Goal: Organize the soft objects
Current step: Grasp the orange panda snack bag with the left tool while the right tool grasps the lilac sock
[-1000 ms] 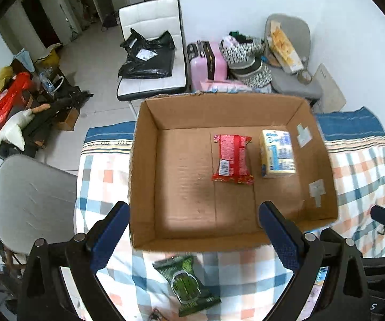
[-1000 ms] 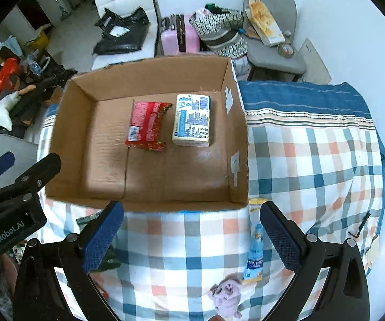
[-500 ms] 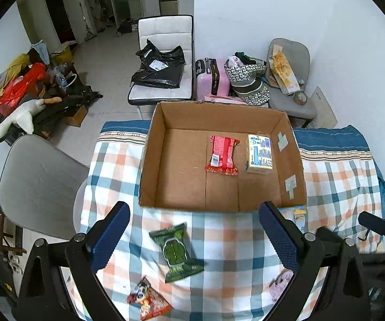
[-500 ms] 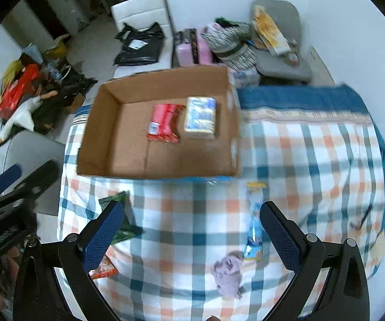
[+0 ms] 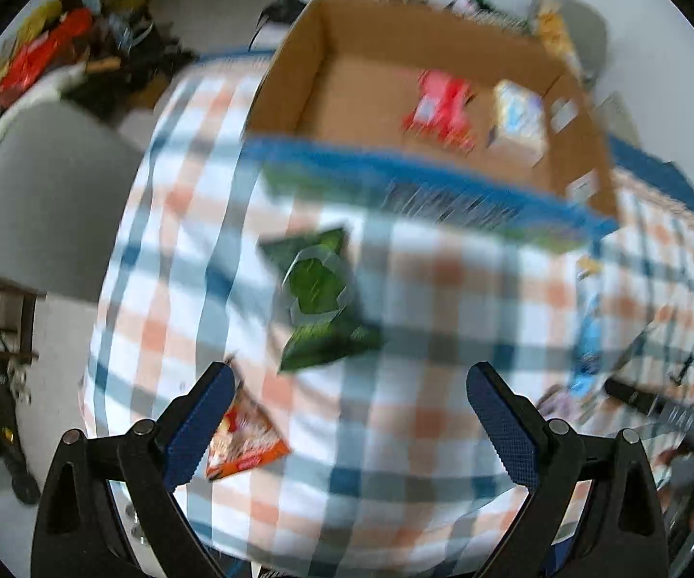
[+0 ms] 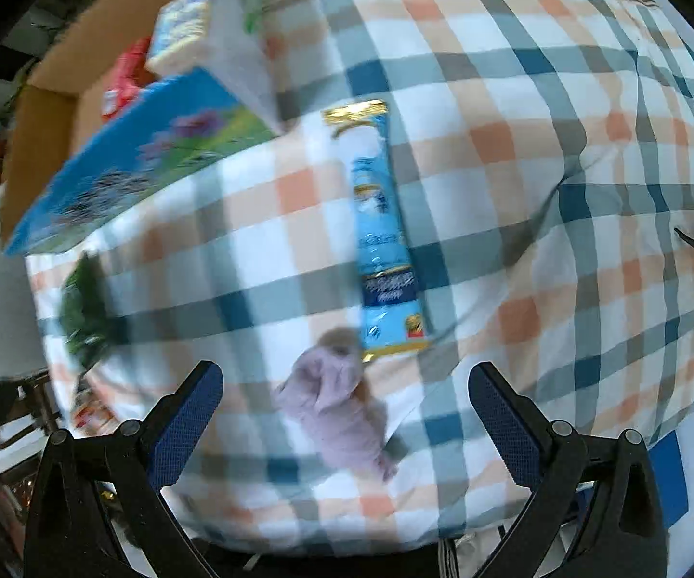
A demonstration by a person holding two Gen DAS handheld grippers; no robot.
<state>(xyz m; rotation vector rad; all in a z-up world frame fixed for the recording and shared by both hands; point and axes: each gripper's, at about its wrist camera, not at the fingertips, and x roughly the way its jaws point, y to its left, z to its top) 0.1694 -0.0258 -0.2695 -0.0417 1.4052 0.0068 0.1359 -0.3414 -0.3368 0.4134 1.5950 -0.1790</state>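
Cardboard is no longer what fills our views: a second ago both claws hovered high over the box, and now they have dropped low over the checked cloth on the worktop, with the box pushed up to 12 o'clock in the left view and 10 o'clock in the right. Both pictures are smeared by motion. We judge that the drop-off is done and we are coming down for the next pair of soft things. A red packet and a pale pack already lie inside the box.

Our left claw is spread wide with nothing between its pads. The green packet lies at its 12 o'clock, just ahead of the opening, apart from both pads. An orange snack bag lies at 9 o'clock, just beside the left pad.

Our right claw also gapes empty. The lilac soft toy lies between its pads, slightly ahead, touching neither. Beyond it at 12 o'clock the long blue packet lies flat, its near end meeting the toy.
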